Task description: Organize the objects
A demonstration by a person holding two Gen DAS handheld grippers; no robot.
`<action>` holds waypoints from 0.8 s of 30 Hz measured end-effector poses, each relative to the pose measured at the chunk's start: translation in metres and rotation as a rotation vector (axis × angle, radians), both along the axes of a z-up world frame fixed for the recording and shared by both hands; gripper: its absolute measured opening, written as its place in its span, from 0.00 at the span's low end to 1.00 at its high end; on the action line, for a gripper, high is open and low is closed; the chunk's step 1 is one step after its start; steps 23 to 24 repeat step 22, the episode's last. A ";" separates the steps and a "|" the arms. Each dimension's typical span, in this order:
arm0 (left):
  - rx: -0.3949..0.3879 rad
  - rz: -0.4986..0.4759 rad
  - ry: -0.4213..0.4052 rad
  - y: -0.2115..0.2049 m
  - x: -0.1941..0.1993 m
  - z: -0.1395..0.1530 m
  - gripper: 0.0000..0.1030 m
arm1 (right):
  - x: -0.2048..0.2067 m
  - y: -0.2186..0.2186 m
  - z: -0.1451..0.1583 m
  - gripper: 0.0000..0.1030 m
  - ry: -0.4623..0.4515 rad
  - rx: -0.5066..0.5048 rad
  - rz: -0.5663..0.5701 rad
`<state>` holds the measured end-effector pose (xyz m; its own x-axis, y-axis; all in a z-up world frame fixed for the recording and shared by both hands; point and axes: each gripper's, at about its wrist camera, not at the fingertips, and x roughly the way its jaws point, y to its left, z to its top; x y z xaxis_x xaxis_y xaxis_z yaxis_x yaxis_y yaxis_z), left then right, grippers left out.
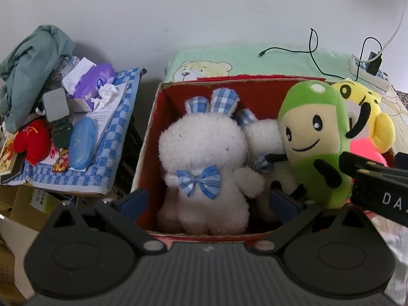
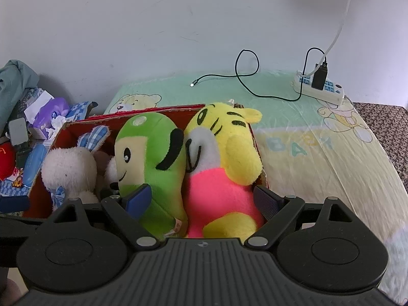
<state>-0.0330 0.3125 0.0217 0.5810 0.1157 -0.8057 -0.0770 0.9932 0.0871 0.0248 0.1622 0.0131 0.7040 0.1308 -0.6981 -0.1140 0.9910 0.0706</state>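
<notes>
Holding both tools over one red cardboard box [image 1: 150, 127], we count four plush toys inside it. Our left gripper [image 1: 210, 200] has its jaws spread wide apart, one blue pad on each side of the white rabbit [image 1: 204, 153]; whether the pads touch the plush we cannot tell. Our right gripper [image 2: 201, 200] also has its jaws apart, the left pad lying against the green plush [image 2: 150, 153] and the right pad by the box's right wall, with the yellow tiger plush [image 2: 229, 153] between them; nothing is clamped.

From left to right the box holds: the white rabbit with two blue-checked ears and one blue-checked bow, seen from behind; a second white rabbit [image 1: 265, 137], mostly hidden between its neighbours; the green plush with a smiling cream face; and the yellow tiger plush in a pink top. The green and yellow toys lean together, touching.

The box sits on a bed with one pale green sheet [image 2: 306, 140] printed with bears. On that sheet, well behind the box, lie one black cable [image 2: 244, 76] and one white power strip [image 2: 323, 91] with one black plug in it.

Left of the box, a blue-checked cloth [image 1: 112, 137] carries a heap: one blue case [image 1: 81, 142], one purple tissue pack [image 1: 94, 81], one red plush [image 1: 33, 140] and one grey-green garment [image 1: 30, 61].
</notes>
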 end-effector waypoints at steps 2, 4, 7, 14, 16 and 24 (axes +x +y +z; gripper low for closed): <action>0.004 0.000 -0.001 0.000 0.000 0.000 0.98 | 0.000 0.000 0.000 0.86 -0.001 -0.002 0.002; 0.001 0.000 0.000 0.000 0.001 -0.001 0.98 | 0.000 0.000 0.000 0.86 -0.002 -0.002 0.003; 0.002 -0.002 0.002 0.000 0.001 -0.002 0.98 | 0.000 0.000 0.000 0.86 -0.002 -0.003 0.002; -0.012 -0.023 -0.011 -0.001 -0.001 -0.001 0.95 | 0.000 0.000 0.000 0.86 -0.003 -0.003 0.001; -0.021 -0.029 -0.016 0.000 -0.002 0.000 0.94 | -0.001 0.000 0.000 0.86 -0.004 -0.002 0.001; -0.008 -0.021 -0.034 -0.002 -0.004 0.003 0.93 | -0.004 -0.001 0.003 0.86 -0.017 -0.003 -0.002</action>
